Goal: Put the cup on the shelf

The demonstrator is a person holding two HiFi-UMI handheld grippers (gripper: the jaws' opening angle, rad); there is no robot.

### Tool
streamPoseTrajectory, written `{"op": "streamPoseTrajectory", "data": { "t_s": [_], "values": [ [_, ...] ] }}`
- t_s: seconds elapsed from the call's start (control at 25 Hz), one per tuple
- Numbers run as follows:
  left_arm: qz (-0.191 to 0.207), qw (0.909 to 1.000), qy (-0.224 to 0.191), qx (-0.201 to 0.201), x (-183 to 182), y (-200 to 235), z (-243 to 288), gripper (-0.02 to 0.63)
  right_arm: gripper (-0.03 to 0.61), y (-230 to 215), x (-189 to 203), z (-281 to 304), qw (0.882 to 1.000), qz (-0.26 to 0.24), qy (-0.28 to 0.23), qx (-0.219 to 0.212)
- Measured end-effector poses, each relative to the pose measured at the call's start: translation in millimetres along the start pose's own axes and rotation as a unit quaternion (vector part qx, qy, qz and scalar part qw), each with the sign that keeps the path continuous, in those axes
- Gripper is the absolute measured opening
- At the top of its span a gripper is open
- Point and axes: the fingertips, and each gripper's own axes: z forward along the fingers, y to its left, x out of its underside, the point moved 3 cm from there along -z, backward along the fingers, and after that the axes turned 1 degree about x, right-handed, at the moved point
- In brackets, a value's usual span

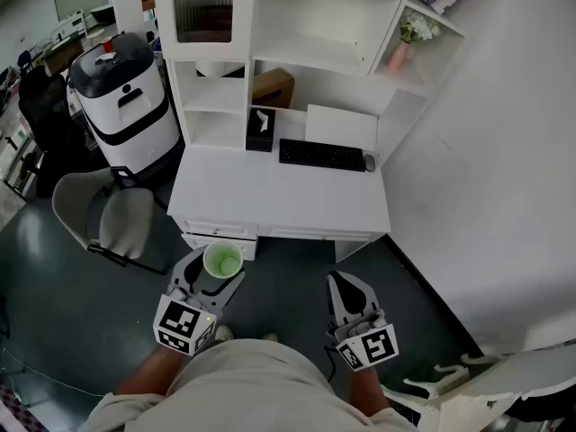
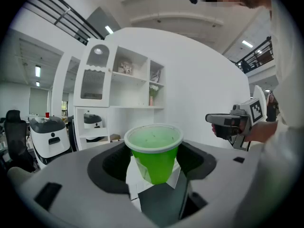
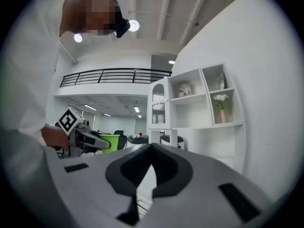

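Observation:
A green plastic cup [image 1: 222,260] stands upright between the fingers of my left gripper [image 1: 219,270], which is shut on its wall below the white rim. Up close in the left gripper view, the cup [image 2: 154,153] fills the gap between the dark pads. I hold it low, in front of the white desk [image 1: 270,201]. The white shelf unit [image 1: 315,57] rises at the back of the desk, well beyond the cup. My right gripper [image 1: 344,282] hangs level with the left, shut and empty. Its jaws meet in the right gripper view [image 3: 151,148], where the cup [image 3: 112,140] shows at left.
On the desk lie a black keyboard [image 1: 321,155], a mouse [image 1: 369,162] and a black tissue box [image 1: 261,129]. The shelves hold a cardboard box [image 1: 273,86] and a pink flower vase [image 1: 399,54]. A grey chair [image 1: 103,214] and a white-and-black machine [image 1: 126,106] stand left.

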Motion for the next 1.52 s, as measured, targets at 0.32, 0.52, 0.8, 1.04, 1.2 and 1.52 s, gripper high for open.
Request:
{"op": "streamPoseTrajectory", "data": {
  "t_s": [0.32,0.52,0.8,1.04,1.2,1.52],
  "values": [
    [0.001,1.0,0.004,0.001,0.8,-5.6,-1.2,0.302,0.003,0.3,0.6,-6.3,1.0,0.001,0.002,-0.001],
    [-0.001,1.0,0.004,0.002,1.1,-8.9,0.1,0.302,0.003,0.0,1.2,-8.8,1.0,0.001,0.004,-0.002],
    [-0.003,1.0,0.004,0.002,1.5,-15.0,7.9,0.302,0.005,-6.9,4.8,-16.2,1.0,0.011,0.002,-0.003],
    [-0.002,1.0,0.0,-0.007,-4.7,-28.1,17.2,0.302,0.005,-18.6,8.7,-32.3,1.0,0.01,0.009,-0.014],
    [0.0,0.9998,-0.009,-0.019,-8.9,-30.1,21.0,0.302,0.005,-27.4,14.4,-34.2,1.0,0.008,0.011,-0.025],
    [-0.001,0.9996,-0.006,-0.028,-8.5,-12.2,41.3,0.302,0.005,-40.0,25.3,-13.5,0.999,0.015,0.017,-0.033]
  ]
}}
